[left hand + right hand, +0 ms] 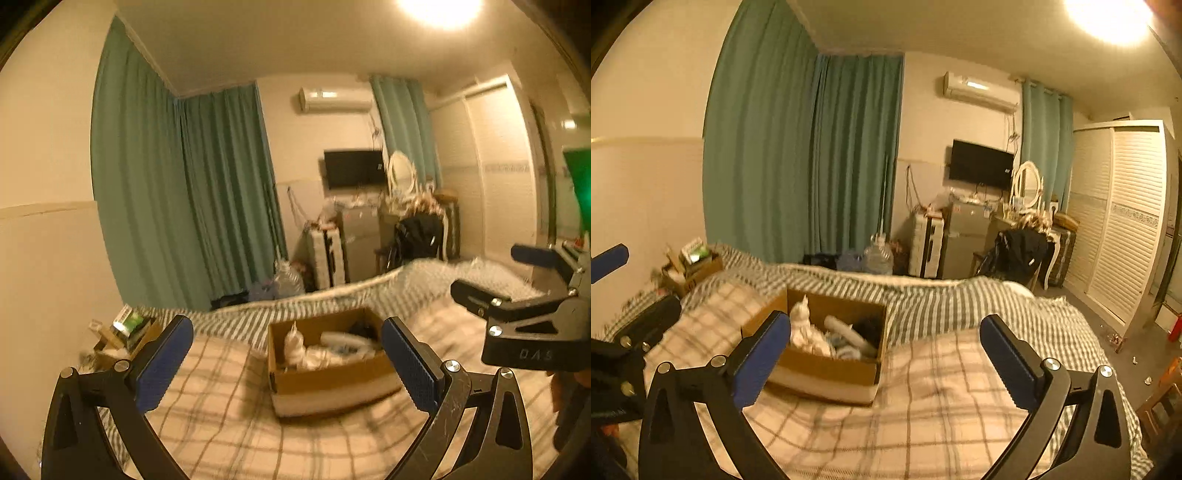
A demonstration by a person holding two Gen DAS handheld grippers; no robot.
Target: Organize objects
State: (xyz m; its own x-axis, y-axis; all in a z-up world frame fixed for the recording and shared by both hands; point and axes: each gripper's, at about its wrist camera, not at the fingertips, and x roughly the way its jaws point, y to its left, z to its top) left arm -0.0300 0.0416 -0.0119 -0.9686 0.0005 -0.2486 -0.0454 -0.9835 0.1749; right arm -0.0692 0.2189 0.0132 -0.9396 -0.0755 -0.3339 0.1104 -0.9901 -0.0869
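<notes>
An open cardboard box (325, 380) sits on a plaid bed cover (229, 417). It holds a white plush toy (293, 341), a white roll and a dark item. My left gripper (288, 365) is open and empty, held above the bed just short of the box. My right gripper (886, 358) is open and empty, to the right of the box (827, 369). The right gripper also shows at the right edge of the left wrist view (517, 284), and the left gripper at the left edge of the right wrist view (624, 288). Both are open.
A small box of clutter (690, 266) sits at the bed's far left corner. A striped blanket (923, 295) lies across the bed behind the cardboard box. Beyond are green curtains, a mini fridge (964, 240), a dresser with chair, and a white wardrobe (1115, 221).
</notes>
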